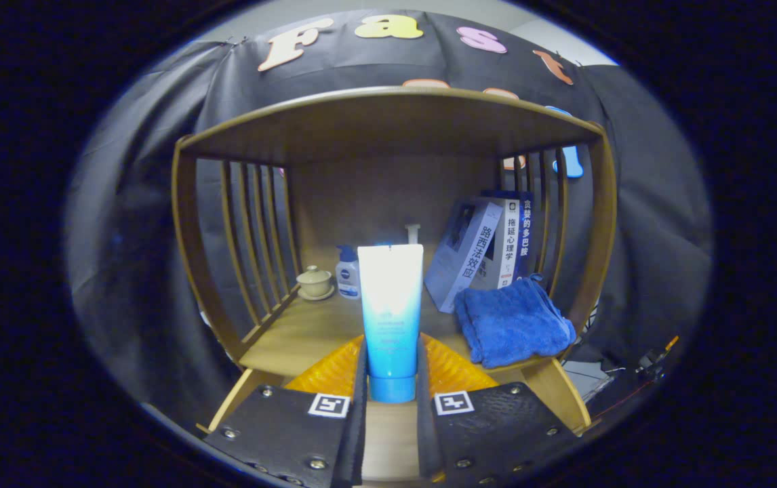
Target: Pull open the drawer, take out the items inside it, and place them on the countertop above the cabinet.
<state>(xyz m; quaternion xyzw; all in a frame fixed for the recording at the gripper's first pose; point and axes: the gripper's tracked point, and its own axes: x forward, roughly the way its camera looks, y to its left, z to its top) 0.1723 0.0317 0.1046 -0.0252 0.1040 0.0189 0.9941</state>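
While the tool (391, 379) is clamped on the tube (390, 312), with both fingers pressing its lower body just above the cap, the job right now looks like the set-down on the bench (307, 332) above the cabinet.

Tube is upright, cap down, held between the fingers and out ahead of them over the front part of the wooden surface. Can't tell if the cap is touching the wood yet; the base sits low between the fingers and the contact is hidden.

How I'd do it:
- Keep it vertical. It's tall on a narrow cap, so my guess is any tilt at release tips it.
- Go straight down until the cap seats flat, then part the fingers evenly so neither side drags it.
- Back out along the finger axis with no sideways sweep.

Clearances:
- Blue towel (512, 322) lies to one side, near but apart from the tube. Don't land on its edge, as soft footing means a lean.
- Books (487, 251) lean against the slatted side behind the towel, well out of the way.
- Small pump bottle (347, 272) and a lidded cup on a saucer (314, 282) stand further back on the other side, also apart.

Open wood straight ahead is the safest spot.
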